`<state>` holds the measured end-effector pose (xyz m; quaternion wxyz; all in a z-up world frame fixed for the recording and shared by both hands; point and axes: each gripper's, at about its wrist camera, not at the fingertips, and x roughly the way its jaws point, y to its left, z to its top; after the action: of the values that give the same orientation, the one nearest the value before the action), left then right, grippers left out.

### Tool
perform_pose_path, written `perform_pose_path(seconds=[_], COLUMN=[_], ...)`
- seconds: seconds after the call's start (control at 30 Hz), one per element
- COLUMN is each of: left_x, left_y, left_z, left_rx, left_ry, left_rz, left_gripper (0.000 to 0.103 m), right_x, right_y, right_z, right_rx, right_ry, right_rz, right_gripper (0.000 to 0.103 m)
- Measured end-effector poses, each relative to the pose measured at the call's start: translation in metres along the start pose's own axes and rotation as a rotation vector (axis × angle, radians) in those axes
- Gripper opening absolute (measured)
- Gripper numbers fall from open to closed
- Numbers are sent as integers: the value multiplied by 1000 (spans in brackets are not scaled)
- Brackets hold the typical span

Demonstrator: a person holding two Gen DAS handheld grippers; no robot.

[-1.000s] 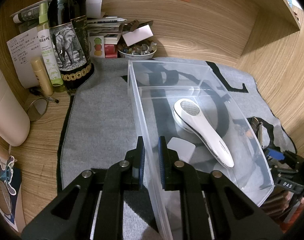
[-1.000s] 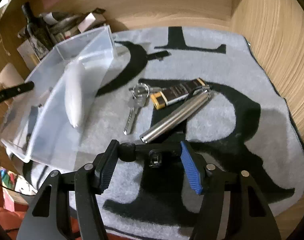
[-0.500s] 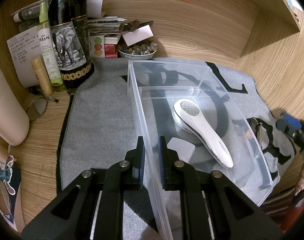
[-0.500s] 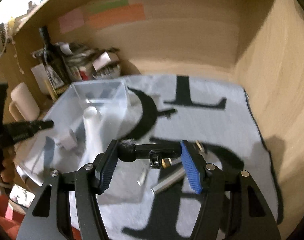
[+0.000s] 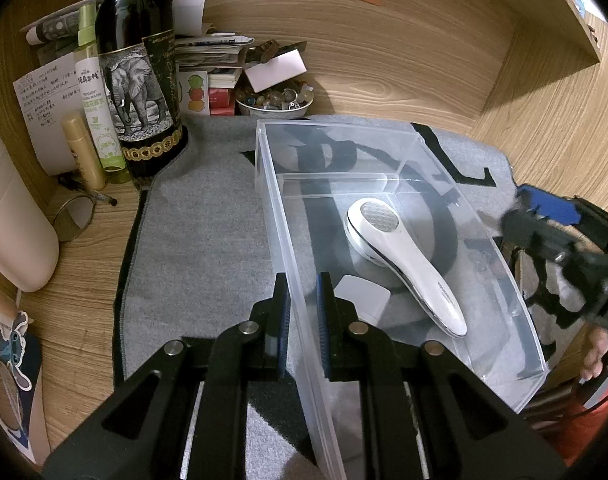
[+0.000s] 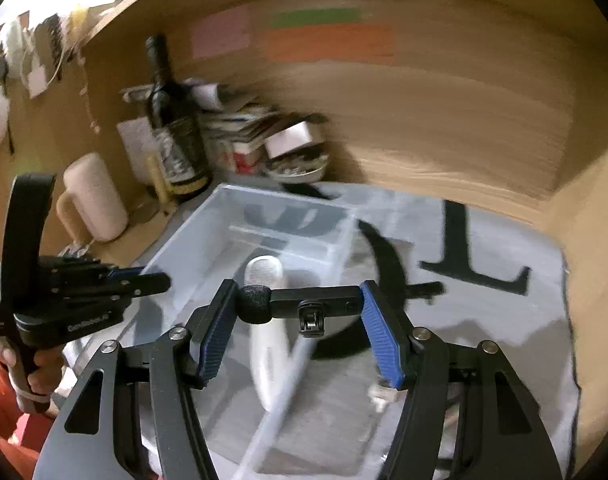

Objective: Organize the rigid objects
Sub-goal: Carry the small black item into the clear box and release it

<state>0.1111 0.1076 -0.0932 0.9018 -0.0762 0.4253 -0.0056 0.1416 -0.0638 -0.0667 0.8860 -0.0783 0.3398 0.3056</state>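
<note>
While the left gripper (image 5: 300, 308) stays clamped where it was a second ago, the rest reads so:
Desk (image 5: 84, 264): a dark bottle (image 5: 140, 80) and clutter stand at the far left, unchanged.
Left jaws: nearly closed on the near-left wall of the clear bin (image 5: 524, 344), one finger outside, one inside.
Bin: sits on the grey mat (image 5: 208, 232); the white handheld device (image 5: 400, 260) lies in it beside a small white block (image 5: 362, 296), both unmoved.
Right gripper (image 6: 300, 340): has risen from the mat and swung toward the bin.
Right jaws: wide apart, holding nothing.
View: right-wrist picture blurred.
</note>
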Motion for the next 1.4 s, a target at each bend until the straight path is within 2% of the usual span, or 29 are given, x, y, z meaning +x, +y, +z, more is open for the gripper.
perform_pose_path(seconds=[0.4,0.7,0.93,1.2,1.4], left_x=[0,-1,-1,-1,-1], left_y=[0,0,0,0,-1], left_z=[0,-1,-1,-1,-1], left_rx=[1,2,2,3,2], left_ry=[-1,-1,-1,-1,-3], left_rz=[0,1,1,1,1], left_gripper=[12,12,12,12,12], right_x=[42,46,35,1,-25], right_y=[27,30,26,4,-34], right_z=[-8,-8,-4,3,-6], right_rx=[-91,-100,-88,-39,38], right_ry=[144,154,123,38,12], right_rz=[73,80,65,-3,-129], right_gripper=[58,59,60,63,64])
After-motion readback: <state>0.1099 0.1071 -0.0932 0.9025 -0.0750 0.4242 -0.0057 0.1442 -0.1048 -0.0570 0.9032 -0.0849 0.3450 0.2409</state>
